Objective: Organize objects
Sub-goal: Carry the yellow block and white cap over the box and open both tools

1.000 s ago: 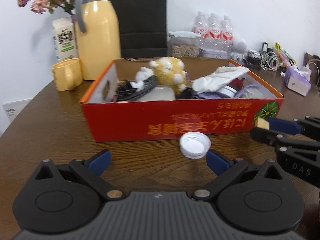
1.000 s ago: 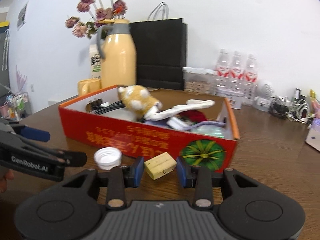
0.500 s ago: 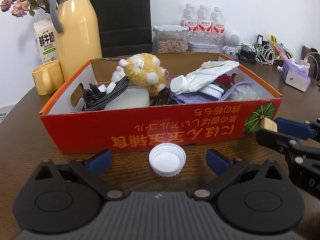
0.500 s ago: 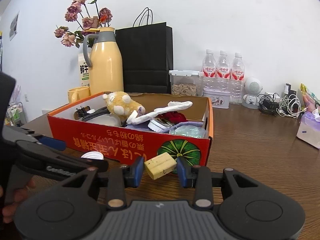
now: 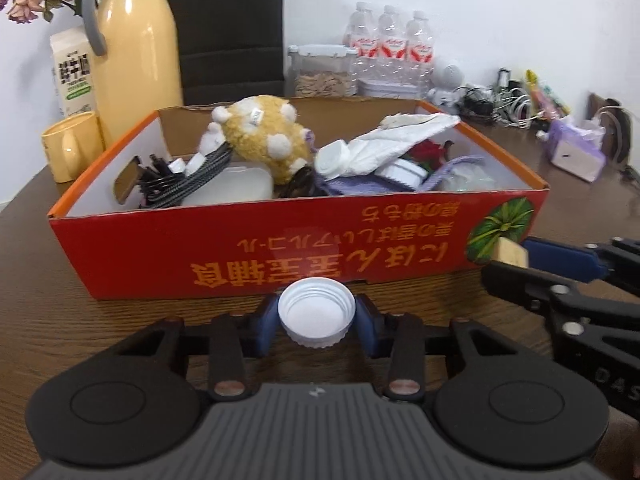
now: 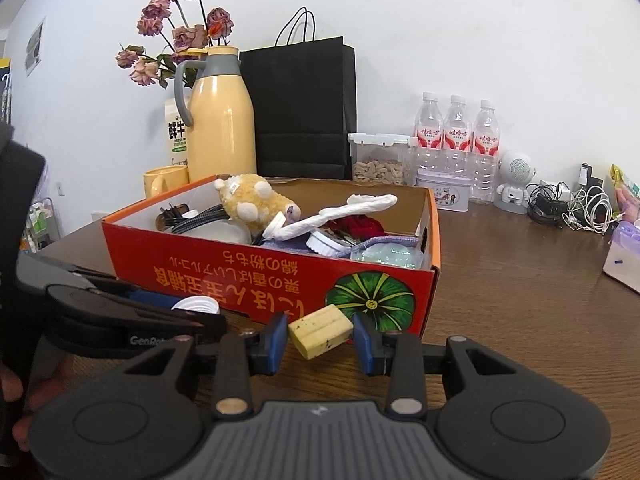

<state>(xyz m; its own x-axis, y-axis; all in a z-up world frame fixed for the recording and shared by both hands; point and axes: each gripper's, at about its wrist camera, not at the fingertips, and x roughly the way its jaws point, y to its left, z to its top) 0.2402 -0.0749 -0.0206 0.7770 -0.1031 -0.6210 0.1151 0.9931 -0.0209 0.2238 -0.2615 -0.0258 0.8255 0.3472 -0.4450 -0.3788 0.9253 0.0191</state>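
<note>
Left tongs (image 5: 316,322) closing on the white cap (image 5: 316,317), bottom centre of the left view; blue pads flank it and look to be touching its ribbed skirt. It sits open side up on the table (image 5: 60,312), just in front of the red box (image 5: 280,248).

Handling guess: thin plastic, very light, rigid enough but the skirt can flex or pop out sideways if squeezed off-centre. Grip across the diameter on the ribs, low on the skirt; the ribs help friction.

Right tongs (image 6: 320,338) clamped on the tan block (image 6: 321,331), bottom centre of the right view, held tilted in front of the box's pumpkin graphic. Looks like a light, stiff chunk with speckled flat faces; pads on two opposite faces is fine.

Readable text:
- "GenRob…" on the left tongs' arm, seen lower left in the right view
- "DAS" on the right tongs' arm, far right of the left view
- Box front: upside-down Japanese print
- Milk carton (image 6: 176,136): Chinese characters, small text below too blurred to read
- Bottle labels too small to read.
</note>
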